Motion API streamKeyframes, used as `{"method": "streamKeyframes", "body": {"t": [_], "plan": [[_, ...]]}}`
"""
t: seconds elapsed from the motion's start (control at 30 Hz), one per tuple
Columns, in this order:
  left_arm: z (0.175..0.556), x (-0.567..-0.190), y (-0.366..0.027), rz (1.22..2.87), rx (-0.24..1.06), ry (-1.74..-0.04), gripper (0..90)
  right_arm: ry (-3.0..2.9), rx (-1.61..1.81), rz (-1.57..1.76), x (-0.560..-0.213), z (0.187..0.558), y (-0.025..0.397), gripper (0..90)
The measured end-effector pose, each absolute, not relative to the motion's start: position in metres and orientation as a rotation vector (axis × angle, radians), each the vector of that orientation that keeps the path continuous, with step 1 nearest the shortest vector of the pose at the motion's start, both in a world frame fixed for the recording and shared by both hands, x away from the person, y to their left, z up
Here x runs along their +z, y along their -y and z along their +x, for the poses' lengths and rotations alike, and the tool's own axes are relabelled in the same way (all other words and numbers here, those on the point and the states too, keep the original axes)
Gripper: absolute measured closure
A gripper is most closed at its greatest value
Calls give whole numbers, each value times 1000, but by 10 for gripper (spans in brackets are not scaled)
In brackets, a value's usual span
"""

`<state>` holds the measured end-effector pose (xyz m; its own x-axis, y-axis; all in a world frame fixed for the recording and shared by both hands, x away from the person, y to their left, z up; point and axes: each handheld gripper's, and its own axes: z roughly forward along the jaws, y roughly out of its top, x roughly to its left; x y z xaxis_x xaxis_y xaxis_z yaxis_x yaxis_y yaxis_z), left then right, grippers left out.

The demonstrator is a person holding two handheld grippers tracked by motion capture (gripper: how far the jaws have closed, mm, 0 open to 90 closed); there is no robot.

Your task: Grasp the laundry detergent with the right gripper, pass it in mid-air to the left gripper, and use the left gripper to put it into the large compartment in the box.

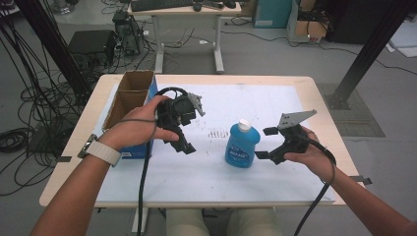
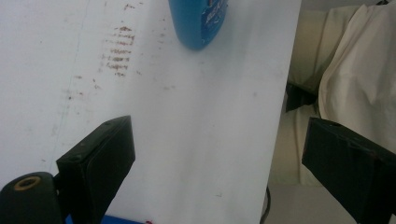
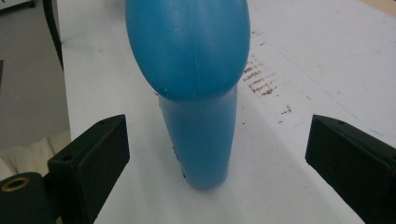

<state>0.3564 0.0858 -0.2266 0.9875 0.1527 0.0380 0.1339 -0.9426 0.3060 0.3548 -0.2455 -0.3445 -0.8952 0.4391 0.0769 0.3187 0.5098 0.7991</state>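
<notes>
A blue plastic bottle [image 1: 242, 144] with a white cap stands upright on the white sheet [image 1: 255, 98] near the table's middle. My right gripper [image 1: 264, 143] is just to its right, open, jaws pointing at it. In the right gripper view the bottle [image 3: 196, 93] rises close ahead, between the lines of the two spread jaws and untouched. My left gripper [image 1: 180, 142] hangs over the sheet to the left of the bottle, open and with nothing in it. In the left gripper view the bottle's base [image 2: 201, 21] sits far ahead at the top.
An open cardboard box [image 1: 129, 96] with a blue side stands at the table's left edge, beside the left hand. Brown smudges [image 1: 215, 132] mark the sheet between the grippers. The sheet's near edge [image 2: 275, 116] and the person's lap lie close by.
</notes>
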Motion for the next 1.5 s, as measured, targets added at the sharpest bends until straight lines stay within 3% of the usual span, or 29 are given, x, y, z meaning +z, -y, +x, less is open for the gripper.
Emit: {"method": "streamKeyframes", "body": {"t": [1.5], "plan": [[357, -229, -85, 2826, 79, -208, 98, -2570, 1404, 668, -374, 358, 224, 57]]}}
